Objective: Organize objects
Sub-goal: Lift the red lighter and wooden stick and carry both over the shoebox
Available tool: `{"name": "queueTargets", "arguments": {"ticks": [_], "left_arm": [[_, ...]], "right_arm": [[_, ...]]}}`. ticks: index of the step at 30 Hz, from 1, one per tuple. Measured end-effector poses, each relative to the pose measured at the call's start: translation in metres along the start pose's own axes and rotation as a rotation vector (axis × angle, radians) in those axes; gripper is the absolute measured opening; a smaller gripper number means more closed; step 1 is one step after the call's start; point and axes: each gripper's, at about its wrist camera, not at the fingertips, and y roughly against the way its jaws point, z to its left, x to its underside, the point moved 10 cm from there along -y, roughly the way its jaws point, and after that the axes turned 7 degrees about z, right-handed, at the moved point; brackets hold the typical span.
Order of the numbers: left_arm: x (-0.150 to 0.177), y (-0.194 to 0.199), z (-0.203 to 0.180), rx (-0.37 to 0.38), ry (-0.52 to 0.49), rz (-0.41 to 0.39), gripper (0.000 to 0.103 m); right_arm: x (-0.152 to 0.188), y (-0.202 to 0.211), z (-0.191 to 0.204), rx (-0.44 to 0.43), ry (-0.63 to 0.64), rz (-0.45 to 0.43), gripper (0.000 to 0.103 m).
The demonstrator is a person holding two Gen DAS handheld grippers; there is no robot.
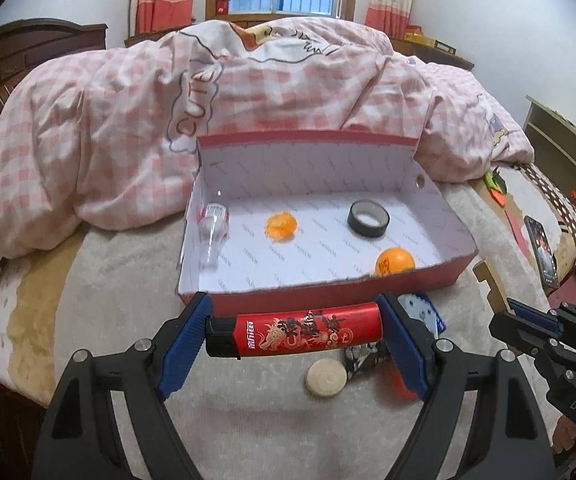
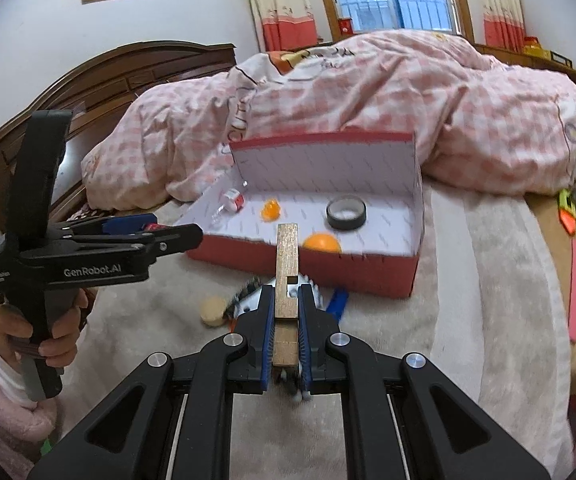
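Roughly halfway: box (image 1: 428, 280) ahead held four items already. Left gripper (image 1: 296, 334) pinched a lighter (image 1: 308, 334) endwise, right gripper (image 2: 286, 320) clamped a wooden block (image 2: 286, 264); a few bits lay beneath.

My left gripper (image 2: 159, 236) is black with blue-padded fingers (image 1: 185, 338), silver screws, white "GenRobot.AI" lettering; my sleeve (image 2: 3, 412) is fluffy pink.

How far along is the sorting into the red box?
Done: the red cardboard box holds a clear bottle, black tape roll and orange ball.
In hand: left gripper clamps a red lighter; right gripper clamps a notched wooden block.
Left: round beige disc on the blanket.
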Motion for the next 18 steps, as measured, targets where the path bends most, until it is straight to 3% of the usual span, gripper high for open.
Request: {"name": "queueTargets", "arguments": {"ticks": [18], "left_arm": [[-0.060,-0.016,0.005,-0.003,0.024,-0.045,0.083]], "right_arm": [[-0.063,-0.022,-0.005,-0.012,0.009,-0.024,0.012]]}}
